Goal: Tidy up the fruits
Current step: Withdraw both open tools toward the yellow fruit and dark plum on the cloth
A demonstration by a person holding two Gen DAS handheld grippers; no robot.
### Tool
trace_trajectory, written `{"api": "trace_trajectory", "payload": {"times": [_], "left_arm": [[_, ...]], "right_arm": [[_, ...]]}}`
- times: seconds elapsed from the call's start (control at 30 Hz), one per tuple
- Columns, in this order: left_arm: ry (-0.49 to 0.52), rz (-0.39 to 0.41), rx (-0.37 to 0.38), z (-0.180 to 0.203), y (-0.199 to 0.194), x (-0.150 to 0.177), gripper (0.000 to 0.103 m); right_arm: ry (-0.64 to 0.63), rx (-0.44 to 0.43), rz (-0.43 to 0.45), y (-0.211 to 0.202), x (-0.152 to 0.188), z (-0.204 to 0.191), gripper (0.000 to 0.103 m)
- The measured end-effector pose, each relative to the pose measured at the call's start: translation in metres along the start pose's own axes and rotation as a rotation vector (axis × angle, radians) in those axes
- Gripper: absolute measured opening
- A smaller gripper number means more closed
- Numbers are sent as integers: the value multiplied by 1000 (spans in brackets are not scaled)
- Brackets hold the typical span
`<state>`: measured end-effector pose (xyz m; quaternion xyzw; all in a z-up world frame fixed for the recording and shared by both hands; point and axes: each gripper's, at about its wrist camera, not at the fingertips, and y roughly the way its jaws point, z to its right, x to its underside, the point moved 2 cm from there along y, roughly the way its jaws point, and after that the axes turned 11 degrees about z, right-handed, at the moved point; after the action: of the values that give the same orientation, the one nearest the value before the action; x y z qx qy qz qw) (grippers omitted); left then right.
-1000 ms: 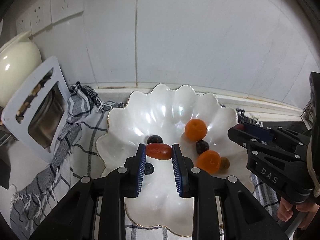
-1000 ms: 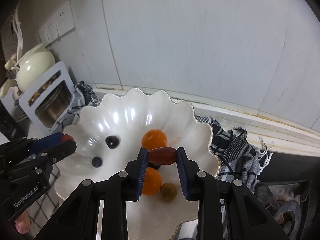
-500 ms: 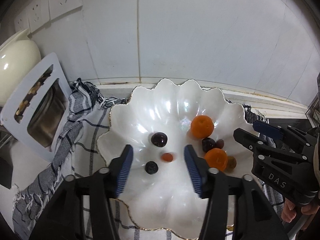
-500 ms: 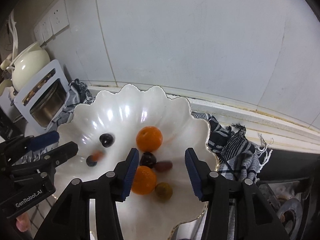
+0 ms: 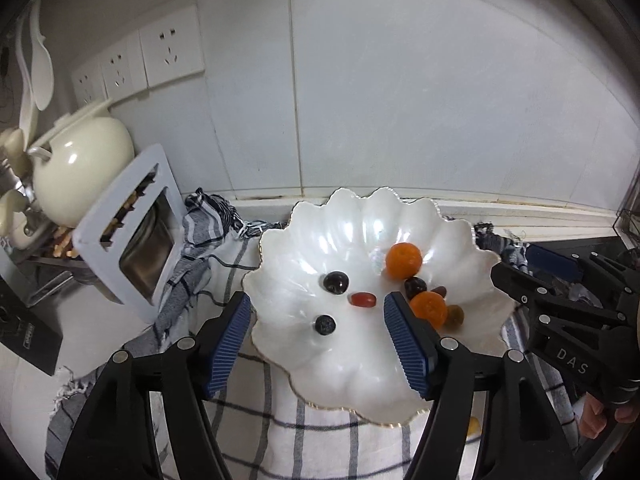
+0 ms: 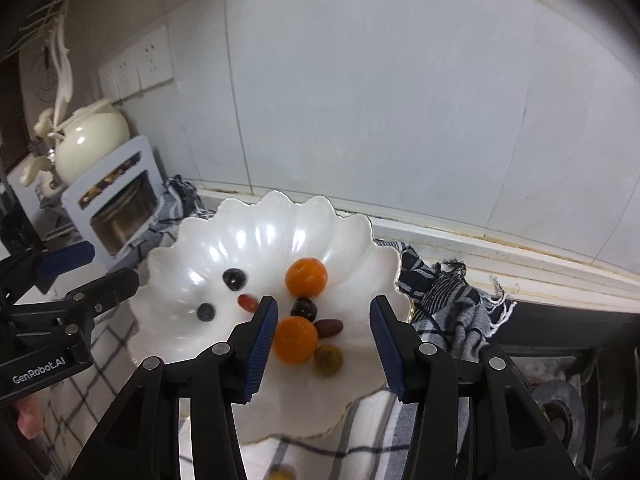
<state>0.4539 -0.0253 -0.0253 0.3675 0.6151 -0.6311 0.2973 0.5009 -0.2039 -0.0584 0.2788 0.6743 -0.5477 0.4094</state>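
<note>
Pearly scalloped bowl [image 5: 360, 220] (mixed fruits [image 5: 403, 261])

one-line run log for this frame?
left hand-held gripper: just opened, empty | right hand-held gripper: open, empty | both red oblong fruits: lying in white scalloped bowl

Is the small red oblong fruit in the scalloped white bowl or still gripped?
In the bowl: red fruit lies free on its floor.

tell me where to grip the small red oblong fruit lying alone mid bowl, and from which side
Grip the red oblong fruit across its narrow middle, coming from above with the left gripper, whose open jaws already frame it. It lies flat on the scalloped bowl with its long axis running left to right in the left wrist view, so turning the pads to meet its long sides would probably hold better than pinching the rounded ends.
</note>
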Motion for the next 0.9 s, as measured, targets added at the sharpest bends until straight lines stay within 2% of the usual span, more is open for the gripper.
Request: {"api": "trace_trajectory", "payload": {"times": [0.6,0.9], "left_arm": [[28,133,30,11,-89,19,74],[35,150,55,14,-112,39,76]], "right_arm": [[-27,2,166,-102,17,-18,49],[-15,5,198,-133,39,-23,49]]}}
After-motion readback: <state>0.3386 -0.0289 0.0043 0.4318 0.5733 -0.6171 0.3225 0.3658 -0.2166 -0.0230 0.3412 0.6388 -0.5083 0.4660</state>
